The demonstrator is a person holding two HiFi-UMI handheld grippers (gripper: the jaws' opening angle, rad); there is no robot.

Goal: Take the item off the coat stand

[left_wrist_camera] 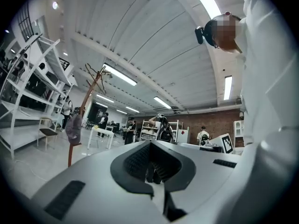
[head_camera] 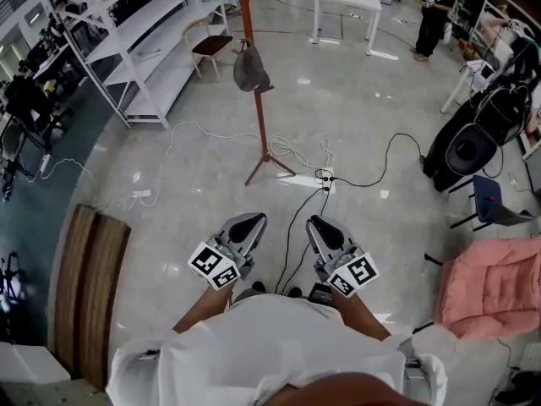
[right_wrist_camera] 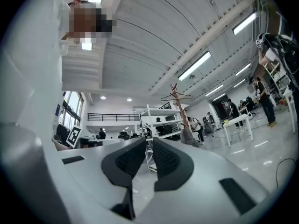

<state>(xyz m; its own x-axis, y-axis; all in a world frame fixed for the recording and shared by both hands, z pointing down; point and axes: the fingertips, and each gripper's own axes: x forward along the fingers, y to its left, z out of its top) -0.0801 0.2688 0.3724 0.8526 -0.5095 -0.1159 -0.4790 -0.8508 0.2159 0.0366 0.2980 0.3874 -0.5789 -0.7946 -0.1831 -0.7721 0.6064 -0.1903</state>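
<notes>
Grey cap (head_camera: 251,68) hangs partway up the red-brown coat stand (head_camera: 258,117), well ahead of the person, out on open polished floor (head_camera: 355,108). There's plenty of room around the stand: its tripod feet spread on bare floor, with white cables (head_camera: 182,134) looping past on the left and a power strip (head_camera: 325,177) with a black cord just to the right of the feet. White shelving (head_camera: 144,49) runs along the left edge, a chair with a brown seat (head_camera: 211,45) sits beside it, and a white bench (head_camera: 347,2) stands far back on the right. A pink padded seat (head_camera: 499,286) and dark equipment (head_camera: 469,146) crowd the right edge, and a wooden slatted board (head_camera: 89,286) lies at the near left.

Both forearms are tucked in close to the body, side by side and pointing forward. The left hand-held gripper (head_camera: 249,220) has its jaws closed with nothing in them; in its own view (left_wrist_camera: 150,164) the cap (left_wrist_camera: 73,129) shows far off to the left on the stand (left_wrist_camera: 86,104). The right hand-held gripper (head_camera: 319,222) is drawn narrow too, only a sliver between the pads and nothing held (right_wrist_camera: 148,155), with the stand (right_wrist_camera: 177,106) distant beyond it.

For markings, each one carries black-and-white square markers (head_camera: 213,265).
</notes>
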